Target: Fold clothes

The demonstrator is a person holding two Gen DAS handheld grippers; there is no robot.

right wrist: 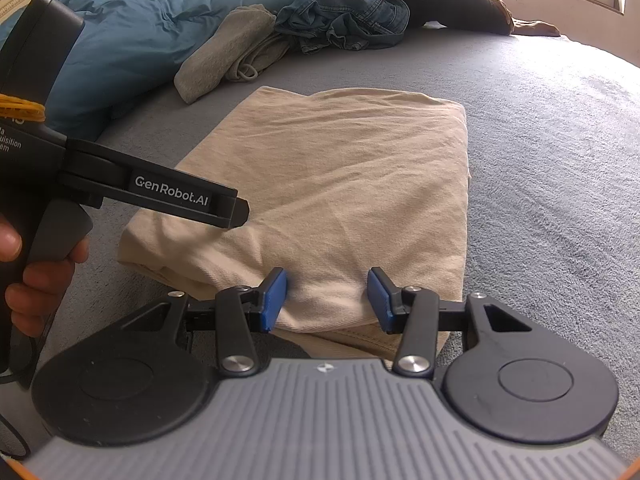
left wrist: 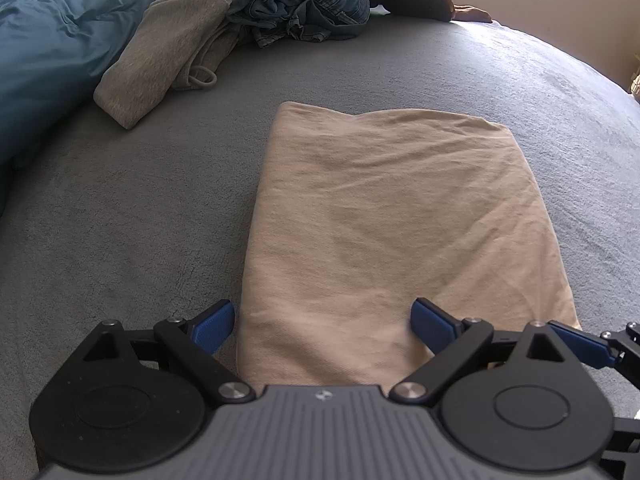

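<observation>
On the bed (left wrist: 120, 220), at centre, a beige garment (left wrist: 392, 220) is lying folded into a neat rectangle, so this piece is looking nearly done. At 11 o'clock a grey top (left wrist: 160, 60) and jeans (left wrist: 304, 8) are sitting crumpled and, judging by that, are waiting their turn. Both grippers are hovering at the garment's 6 o'clock edge: left gripper (left wrist: 324, 326) with jaws wide apart, right gripper (right wrist: 327, 300) with jaws apart too, neither gripping cloth.

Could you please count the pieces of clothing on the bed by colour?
Beige: 1, the folded garment
Grey: 1, the sweatshirt
Blue denim: 1, the crumpled jeans
Total: 3
</observation>
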